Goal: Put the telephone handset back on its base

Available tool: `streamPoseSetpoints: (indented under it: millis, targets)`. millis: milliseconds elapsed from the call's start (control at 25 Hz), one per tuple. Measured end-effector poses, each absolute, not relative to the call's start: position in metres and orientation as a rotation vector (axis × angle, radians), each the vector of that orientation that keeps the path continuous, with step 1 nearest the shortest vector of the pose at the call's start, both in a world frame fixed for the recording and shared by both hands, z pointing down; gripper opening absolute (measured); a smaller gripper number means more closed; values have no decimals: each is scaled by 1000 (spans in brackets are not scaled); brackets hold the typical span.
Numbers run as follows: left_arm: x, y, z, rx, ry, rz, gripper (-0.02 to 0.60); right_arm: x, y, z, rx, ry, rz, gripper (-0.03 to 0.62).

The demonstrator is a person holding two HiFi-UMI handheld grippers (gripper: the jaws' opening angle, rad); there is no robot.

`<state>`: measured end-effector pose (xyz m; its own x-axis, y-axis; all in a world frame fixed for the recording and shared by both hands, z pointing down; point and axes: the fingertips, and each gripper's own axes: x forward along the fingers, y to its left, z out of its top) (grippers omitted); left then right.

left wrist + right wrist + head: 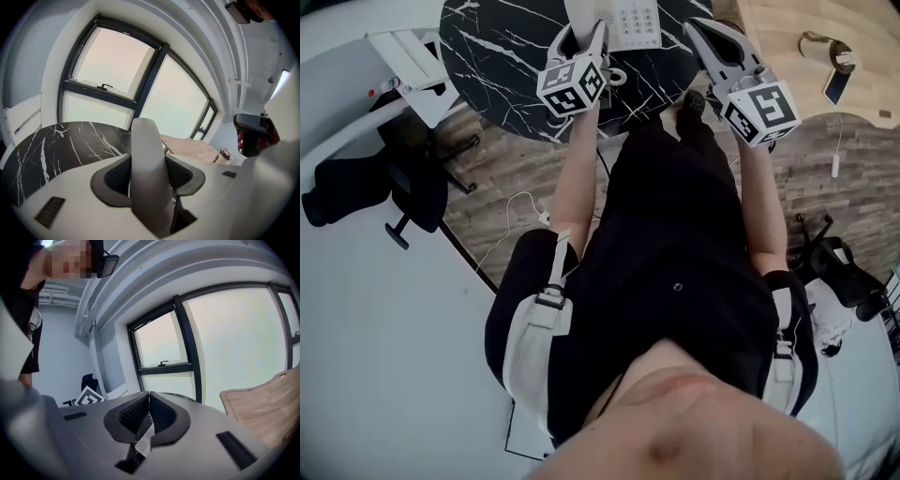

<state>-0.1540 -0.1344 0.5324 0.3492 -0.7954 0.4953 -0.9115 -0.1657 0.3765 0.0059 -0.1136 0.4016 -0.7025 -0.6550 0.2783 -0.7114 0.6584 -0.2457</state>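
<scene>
Your left tool (579,42) is clamped on the white handset (146,159) at the upper centre of the head view, just beside the keypad base (635,23) on the black marble worktop (502,56). Your right tool (149,408), at the upper right, is closed on nothing.

Left tool (583,36), right tool (705,30): two; one handset (147,168); one telephone base (636,23); two tables (497,66).
</scene>
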Motion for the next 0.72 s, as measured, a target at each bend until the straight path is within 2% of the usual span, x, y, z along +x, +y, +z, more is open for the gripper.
streamPoseSetpoints:
  millis: [720]
  targets:
    - [-138, -172, 640, 1864, -1496, 431, 224, 17, -109, 445, 1123, -2598, 638, 32]
